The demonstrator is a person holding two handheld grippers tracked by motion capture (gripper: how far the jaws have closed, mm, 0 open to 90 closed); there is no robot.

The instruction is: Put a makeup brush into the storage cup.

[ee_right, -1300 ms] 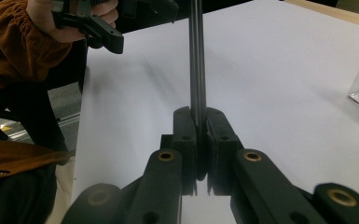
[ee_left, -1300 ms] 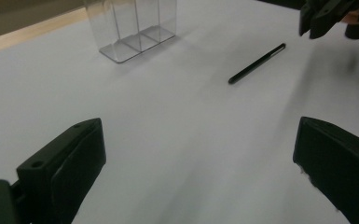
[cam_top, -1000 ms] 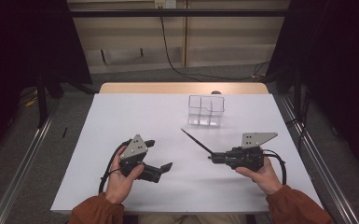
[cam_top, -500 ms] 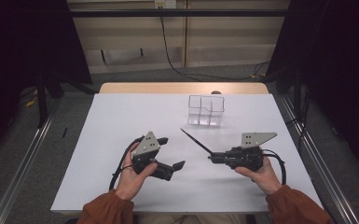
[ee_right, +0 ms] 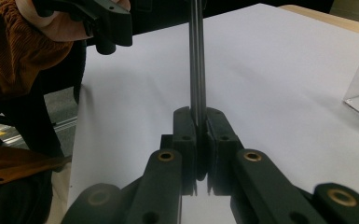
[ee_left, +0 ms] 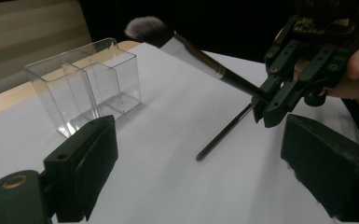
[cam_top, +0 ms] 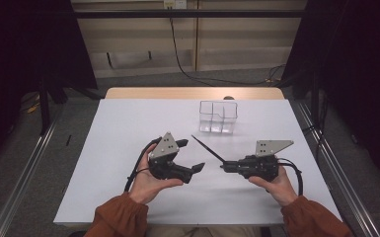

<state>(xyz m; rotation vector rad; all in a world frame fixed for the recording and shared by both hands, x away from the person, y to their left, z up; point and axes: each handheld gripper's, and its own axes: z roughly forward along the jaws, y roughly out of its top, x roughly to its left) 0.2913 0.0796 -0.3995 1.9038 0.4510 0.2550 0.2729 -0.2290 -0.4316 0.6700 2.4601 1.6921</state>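
Note:
A slim black makeup brush (cam_top: pixel 206 147) points up and left over the white table (cam_top: pixel 128 123), its soft head (ee_left: pixel 147 29) in the air. My right gripper (cam_top: pixel 223 167) is shut on the handle's end (ee_right: pixel 196 56), and the jaws pinch it tightly (ee_right: pixel 201 130). My left gripper (cam_top: pixel 192 155) sits just left of the brush, held in an upturned hand. Its jaws stand wide (ee_left: pixel 205 163) and have just been closing a little, with nothing between them. A clear divided organizer (cam_top: pixel 218 116) stands behind the brush.
The organizer (ee_left: pixel 91 86) has several open compartments and stands near the table's far edge. The brush casts a thin shadow on the table (ee_left: pixel 224 135). Cables trail from both grippers toward the person. Metal rails run along both sides of the table.
My left hand has moved right and a little up, bringing its gripper close to the brush. The right gripper and the brush have stayed in place.

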